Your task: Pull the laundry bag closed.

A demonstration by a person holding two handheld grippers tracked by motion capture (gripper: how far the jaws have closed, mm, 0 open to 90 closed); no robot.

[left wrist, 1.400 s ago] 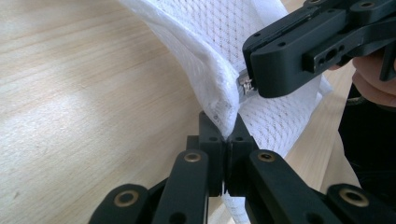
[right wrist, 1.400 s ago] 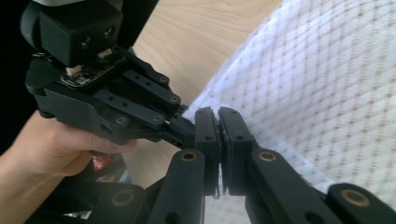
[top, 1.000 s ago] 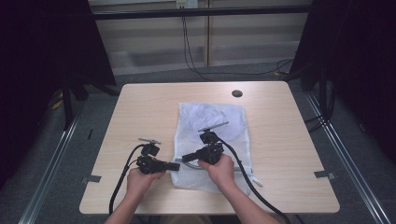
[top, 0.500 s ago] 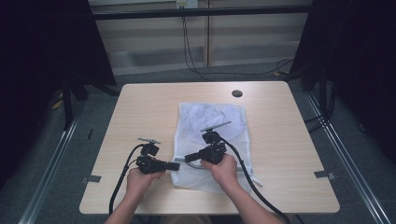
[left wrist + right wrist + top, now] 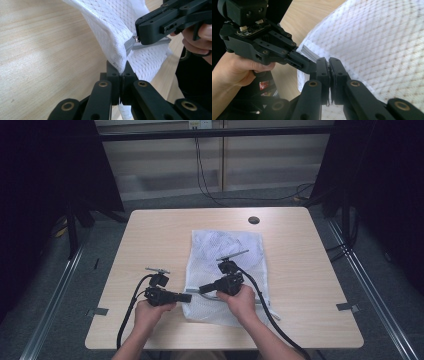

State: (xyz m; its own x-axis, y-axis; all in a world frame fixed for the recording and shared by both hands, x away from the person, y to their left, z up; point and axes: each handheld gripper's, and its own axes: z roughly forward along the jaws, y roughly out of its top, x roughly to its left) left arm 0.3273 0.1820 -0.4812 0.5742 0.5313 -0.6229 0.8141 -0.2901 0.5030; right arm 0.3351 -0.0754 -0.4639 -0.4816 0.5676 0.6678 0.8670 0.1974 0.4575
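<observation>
1. We see a white mesh bag [image 5: 223,275] lying flat on the pale wooden surface [image 5: 150,235], near its middle and reaching toward the person's edge.
2. The left claw [image 5: 187,297] is at the bag's left edge near the front corner — in the left gripper view [image 5: 122,72] its jaws are pressed together on a fold of the mesh, which is lifted a little off the wood.
3. The right claw [image 5: 202,289] points left, just beside the left one. In the right gripper view [image 5: 329,65] its jaws are clamped together at the grey zipper [image 5: 310,53] along the bag's edge.
4. In the left gripper view the tip of the right claw sits on the small metal zipper pull [image 5: 135,38].
5. A dark round hole [image 5: 254,220] sits in the far part of the surface — well apart from the bag.
</observation>
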